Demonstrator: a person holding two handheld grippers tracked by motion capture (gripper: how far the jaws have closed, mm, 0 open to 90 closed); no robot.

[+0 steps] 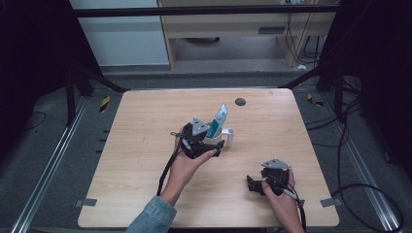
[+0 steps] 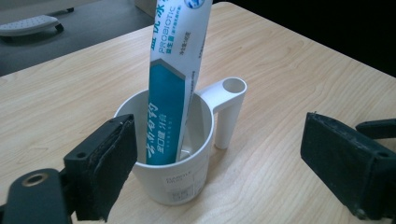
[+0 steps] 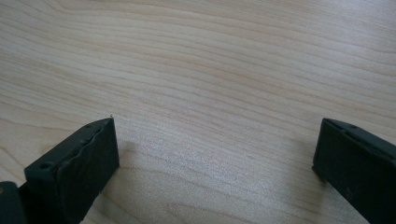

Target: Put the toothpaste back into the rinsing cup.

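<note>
right hand-held gripper [image 1: 256,185], nearest the person: jaws spread wide with nothing between them, resting low over bare tabletop [image 3: 224,70], well apart from the white cup [image 2: 173,154] on its near right side

left hand-held gripper [image 2: 219,158]: released, jaws wide apart, one jaw just beside the near wall of the cup and the other standing off on the handle side; the gripper view does not settle whether the nearer pad touches the wall. in the high view this gripper [image 1: 210,147] sits directly in front of the cup [image 1: 216,137]

task item: a teal and white toothpaste tube [image 2: 175,79] stands upright inside the cup, lower end on the cup floor, upper part leaning against the rim and rising clear above it. the cup handle [image 2: 229,109] points away from the gripper, toward the far right. in the high view the tube [image 1: 218,120] tilts toward the far side. beyond the cup lies a small dark disc [image 1: 240,102] near the far tabletop edge

step in hand, as judged: the tube is seated in the cup and the left jaws stand free of it, so this reads as the release stage of the placement, or an approach to grip the cup

next move calls for: withdrawing the left gripper straight back from the cup without brushing the wall, since a nudge could tip the leaning tube; if a cup grasp is intended instead, centre the jaws on the cup body before closing
</note>
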